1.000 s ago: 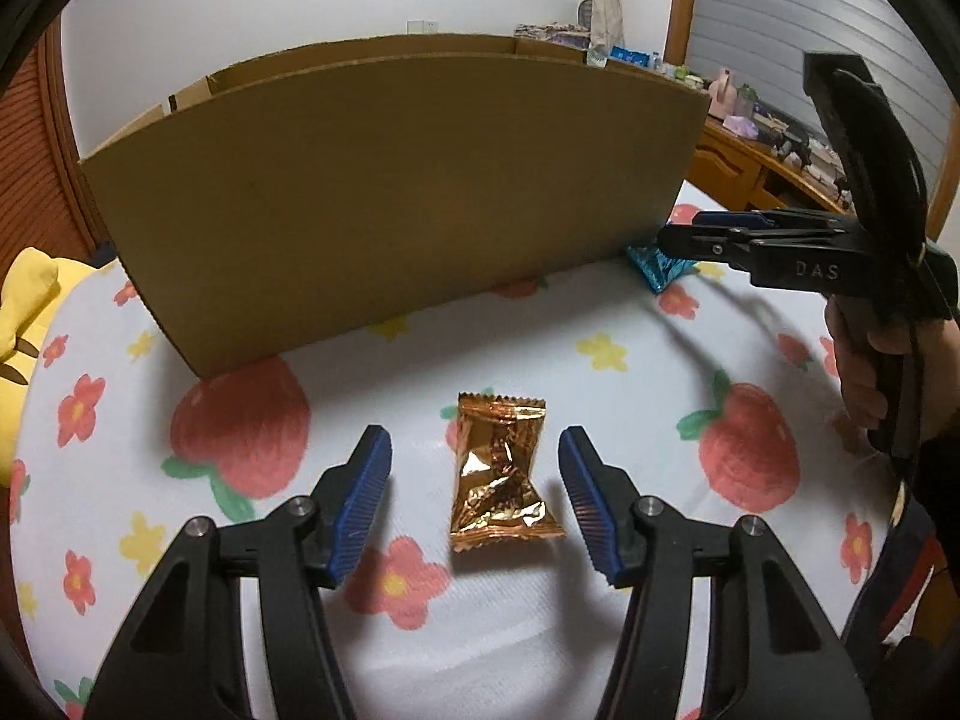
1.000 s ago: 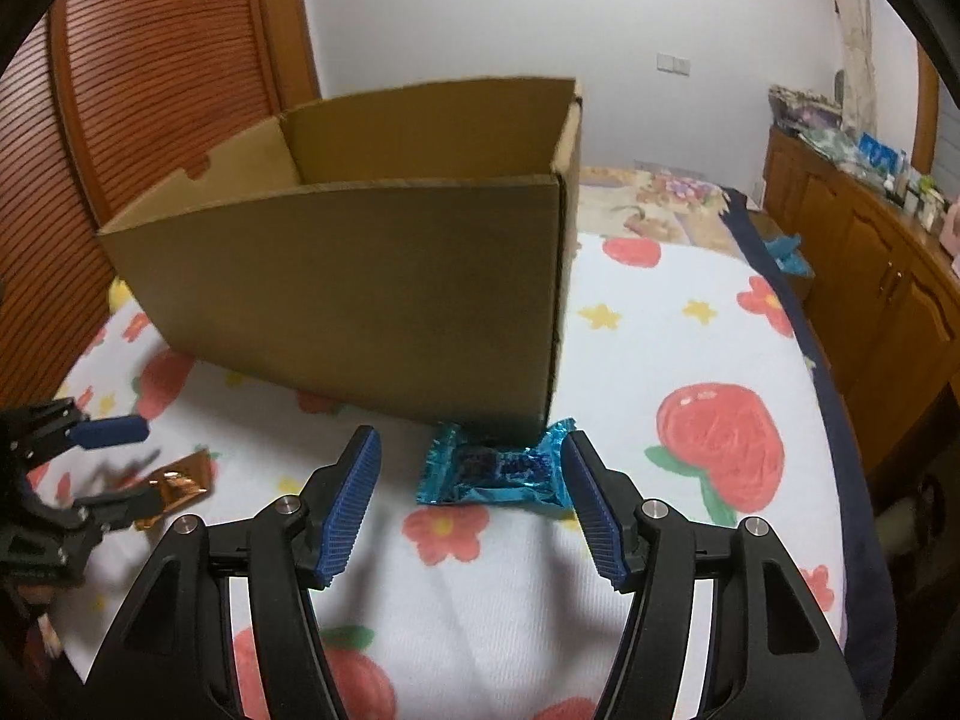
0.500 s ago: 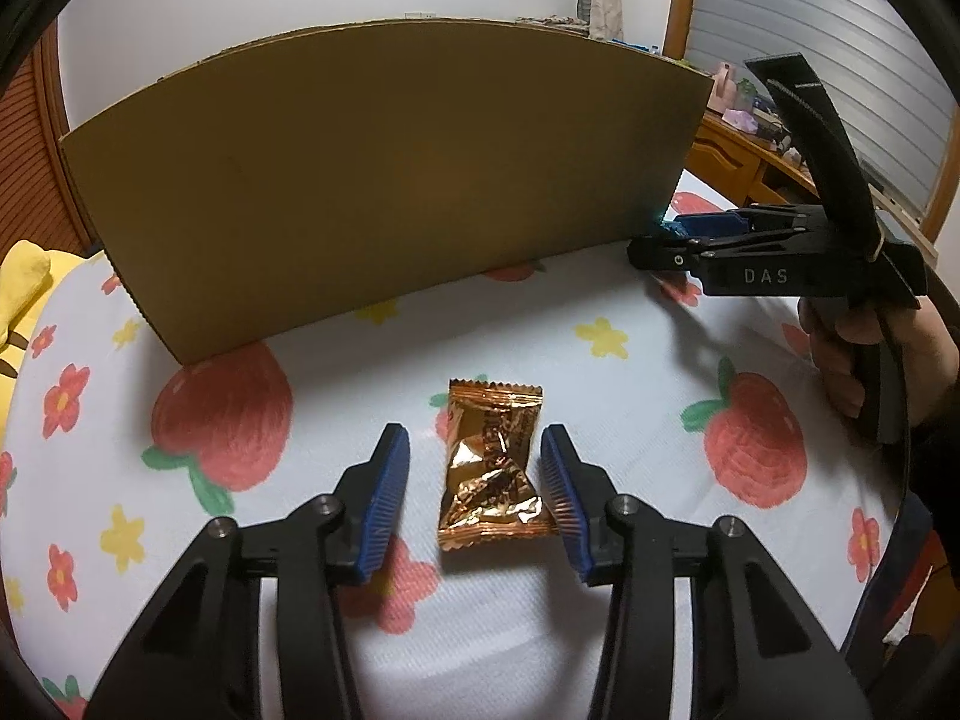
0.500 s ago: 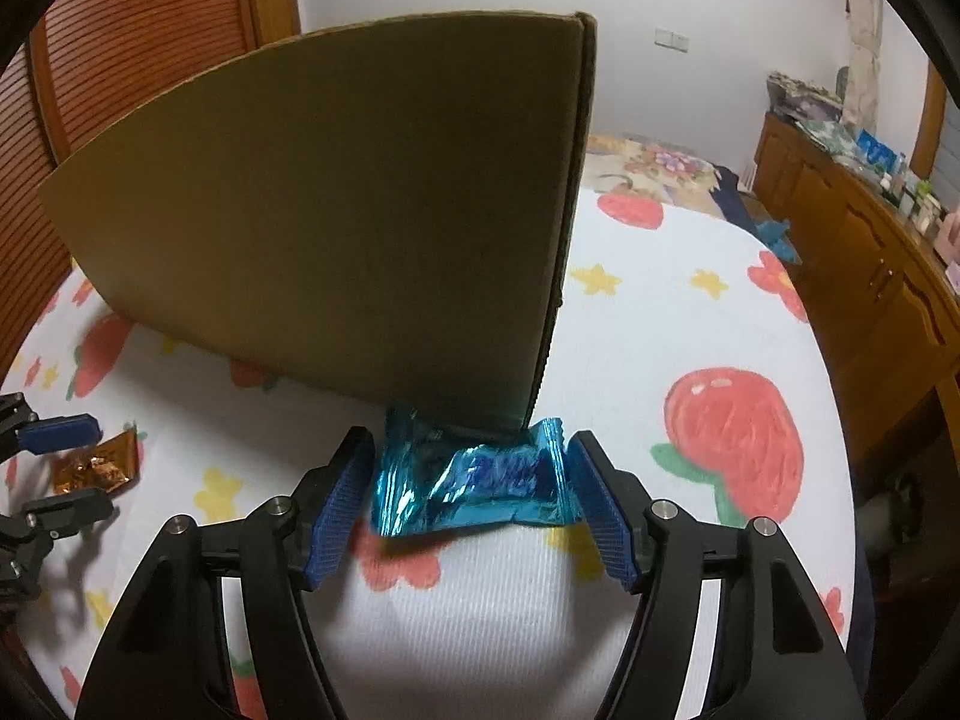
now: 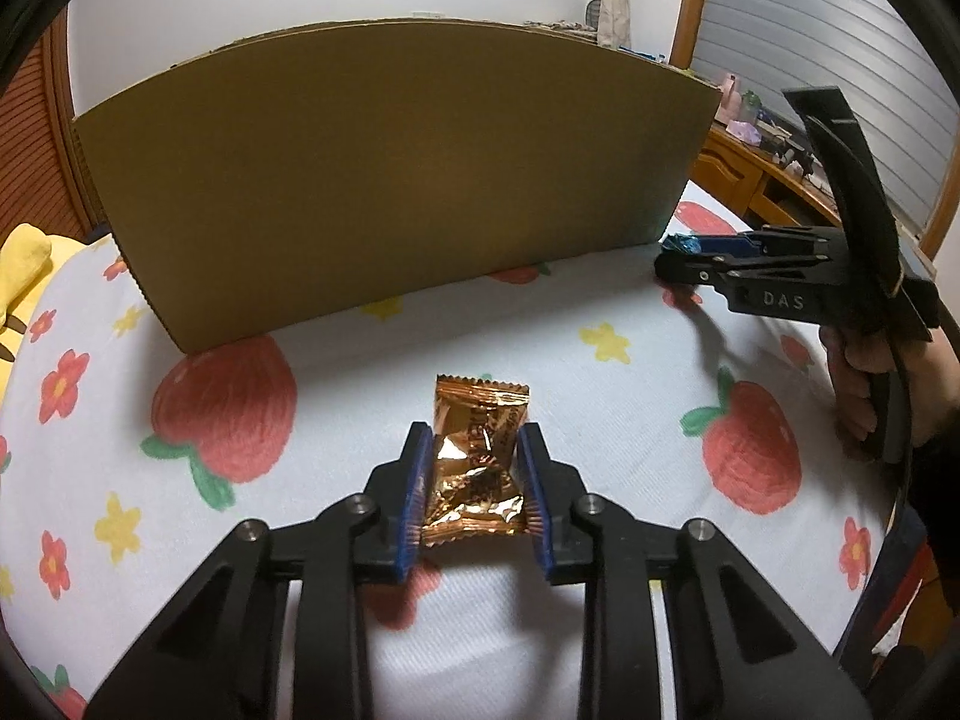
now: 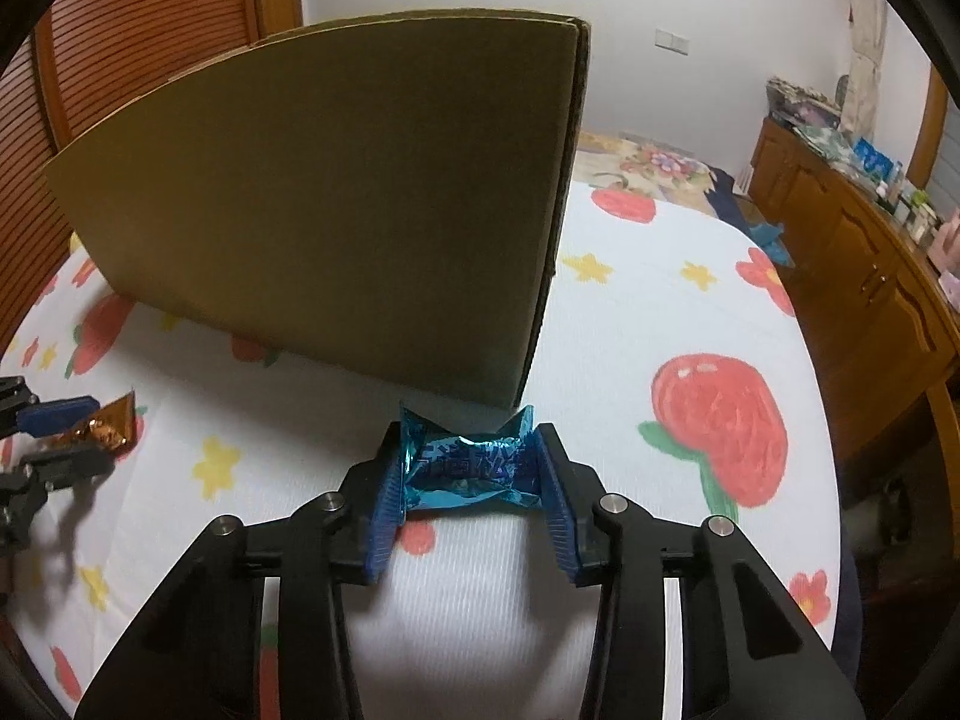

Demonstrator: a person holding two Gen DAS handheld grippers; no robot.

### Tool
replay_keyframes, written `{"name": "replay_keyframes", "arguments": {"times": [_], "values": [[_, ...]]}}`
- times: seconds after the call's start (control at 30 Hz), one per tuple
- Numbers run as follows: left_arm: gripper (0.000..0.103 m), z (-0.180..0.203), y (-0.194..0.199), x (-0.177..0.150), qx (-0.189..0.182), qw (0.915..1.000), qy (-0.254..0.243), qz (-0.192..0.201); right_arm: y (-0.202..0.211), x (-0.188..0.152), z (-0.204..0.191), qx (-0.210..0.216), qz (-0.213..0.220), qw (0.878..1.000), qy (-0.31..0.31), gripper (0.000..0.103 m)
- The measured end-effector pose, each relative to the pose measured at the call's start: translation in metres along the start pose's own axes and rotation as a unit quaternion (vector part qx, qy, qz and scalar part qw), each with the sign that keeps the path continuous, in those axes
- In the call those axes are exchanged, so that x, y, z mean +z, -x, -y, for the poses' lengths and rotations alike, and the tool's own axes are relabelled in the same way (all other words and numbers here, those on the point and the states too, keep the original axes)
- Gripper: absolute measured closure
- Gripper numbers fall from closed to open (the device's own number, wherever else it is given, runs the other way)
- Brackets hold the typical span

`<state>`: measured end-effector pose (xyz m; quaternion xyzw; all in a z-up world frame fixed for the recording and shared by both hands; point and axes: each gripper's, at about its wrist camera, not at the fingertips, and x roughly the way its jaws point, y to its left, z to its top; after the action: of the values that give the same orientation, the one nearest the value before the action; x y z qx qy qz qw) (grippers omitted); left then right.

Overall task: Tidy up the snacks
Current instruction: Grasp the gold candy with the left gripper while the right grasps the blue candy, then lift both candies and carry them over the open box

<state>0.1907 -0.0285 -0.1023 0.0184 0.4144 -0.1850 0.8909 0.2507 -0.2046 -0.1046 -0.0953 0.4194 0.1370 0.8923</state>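
A gold foil snack packet (image 5: 480,414) lies on the strawberry-print sheet (image 5: 600,312), and my left gripper (image 5: 474,441) is shut on its sides. In the right wrist view a blue foil snack packet (image 6: 468,468) lies at the near corner of the tall cardboard box (image 6: 330,210). My right gripper (image 6: 471,450) is closing on it, and its pads touch both crimped ends. The left wrist view shows the right gripper (image 5: 678,255) at the box's right corner with a bit of the blue packet (image 5: 684,242) showing. The box (image 5: 390,180) stands just behind both packets.
A yellow plush (image 5: 24,264) lies at the sheet's left edge. A wooden cabinet (image 6: 870,276) with clutter on top runs along the right. A person's hand (image 5: 858,378) holds the right gripper's handle. Slatted wooden doors (image 6: 150,30) stand behind the box.
Both grippers sank toward the sheet and their jaws came together. The left one clamped the gold packet; the right one closed onto the blue packet's ends.
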Motion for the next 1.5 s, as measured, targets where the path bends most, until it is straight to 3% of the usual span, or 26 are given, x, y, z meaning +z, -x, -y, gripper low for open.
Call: {"name": "replay_keyframes", "arguments": {"times": [0.4,0.83,1.5], "values": [[0.077,-0.003,0.016,0.005,-0.006,0.9998,0.002,0.018,0.014,-0.013,-0.001,0.024,0.008,1.0,0.002,0.064],[0.078,-0.001,0.044,0.03,-0.005,0.9979,-0.005,0.065,0.057,-0.011,-0.015,0.041,0.051,0.998,0.008,0.064],[0.078,-0.009,0.078,0.094,0.021,0.9909,-0.02,0.131,0.102,0.026,-0.046,0.069,0.127,0.988,0.046,0.064]]}}
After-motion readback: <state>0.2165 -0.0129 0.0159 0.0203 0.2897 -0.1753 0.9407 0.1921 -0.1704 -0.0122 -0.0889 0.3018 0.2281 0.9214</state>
